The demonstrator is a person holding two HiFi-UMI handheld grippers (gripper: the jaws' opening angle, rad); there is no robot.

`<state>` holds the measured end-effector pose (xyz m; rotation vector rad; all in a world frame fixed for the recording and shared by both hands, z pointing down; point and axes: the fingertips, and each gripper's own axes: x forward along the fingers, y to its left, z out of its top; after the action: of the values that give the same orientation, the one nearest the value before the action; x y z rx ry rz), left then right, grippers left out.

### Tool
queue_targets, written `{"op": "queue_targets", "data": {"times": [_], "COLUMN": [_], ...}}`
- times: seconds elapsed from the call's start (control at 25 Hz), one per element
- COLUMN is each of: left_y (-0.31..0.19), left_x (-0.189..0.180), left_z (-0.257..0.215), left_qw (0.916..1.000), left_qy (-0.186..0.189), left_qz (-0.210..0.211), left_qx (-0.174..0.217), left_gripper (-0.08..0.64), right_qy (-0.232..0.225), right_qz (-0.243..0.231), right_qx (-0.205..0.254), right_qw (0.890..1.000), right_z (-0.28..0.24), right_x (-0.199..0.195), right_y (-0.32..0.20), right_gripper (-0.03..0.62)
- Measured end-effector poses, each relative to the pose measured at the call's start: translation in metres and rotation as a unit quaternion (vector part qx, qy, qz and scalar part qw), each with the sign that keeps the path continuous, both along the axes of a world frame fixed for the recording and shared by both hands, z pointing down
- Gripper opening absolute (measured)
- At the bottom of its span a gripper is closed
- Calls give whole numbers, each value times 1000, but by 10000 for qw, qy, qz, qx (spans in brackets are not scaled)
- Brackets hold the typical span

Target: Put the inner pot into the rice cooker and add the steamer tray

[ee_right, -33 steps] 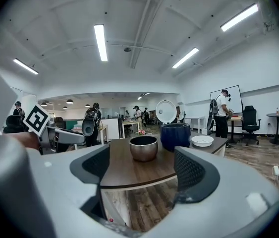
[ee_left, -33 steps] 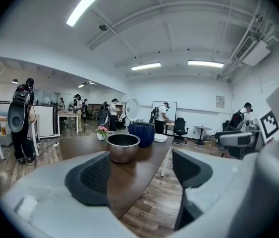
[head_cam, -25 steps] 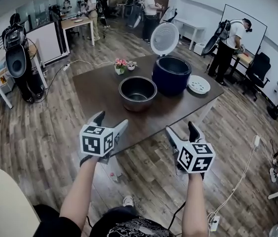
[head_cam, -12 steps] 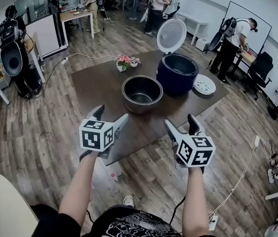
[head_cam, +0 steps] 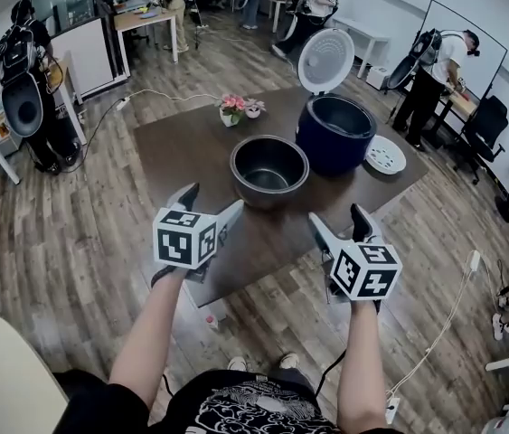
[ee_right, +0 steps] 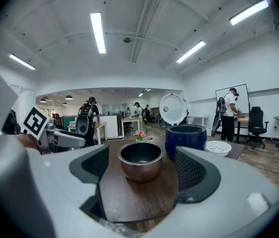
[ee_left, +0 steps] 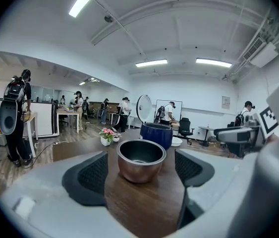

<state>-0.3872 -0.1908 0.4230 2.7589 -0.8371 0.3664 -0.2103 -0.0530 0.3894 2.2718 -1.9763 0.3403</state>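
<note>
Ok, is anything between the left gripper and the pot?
Nothing but bare table. The left gripper view shows wood running from the open jaws of the left gripper to the pot; the head view agrees.

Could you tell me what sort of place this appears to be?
Likely an open office or lab space: a white table, a black office chair, and several standing people wearing backpacks beyond a dark brown wooden table.

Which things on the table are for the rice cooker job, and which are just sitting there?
For the job:
inner pot
open rice cooker
white steamer tray

Just sitting there:
pink flowers in a little pot
</note>
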Motion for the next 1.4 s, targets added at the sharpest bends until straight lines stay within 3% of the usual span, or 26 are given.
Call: {"op": "queue_targets", "data": {"times": [0.32, 0.68, 1.08, 1.4], "left_y": [-24, -60, -83, -88], "left_x": [29, 89, 95, 106], "left_z": [5, 17, 18, 13], "left_qw": [9995, 9952, 9797, 9692], "left_qy": [-122, -399, -507, -519], "left_qz": [-297, -894, -1925, -2371], "left_qx": [4, -71, -258, -418], "left_gripper": [425, 425, 425, 425], "right_qy": [-224, -569, -772, -840], "right_qz": [-283, -969, -2105, -2603], "right_qx": [85, -28, -247, -458], "right_qw": [9993, 9937, 9742, 9608], "right_z": [8, 31, 40, 45], "right_x": [40, 114, 130, 143], "right_y": [-32, -95, -171, -197], "right_gripper": [405, 403, 403, 403]}}
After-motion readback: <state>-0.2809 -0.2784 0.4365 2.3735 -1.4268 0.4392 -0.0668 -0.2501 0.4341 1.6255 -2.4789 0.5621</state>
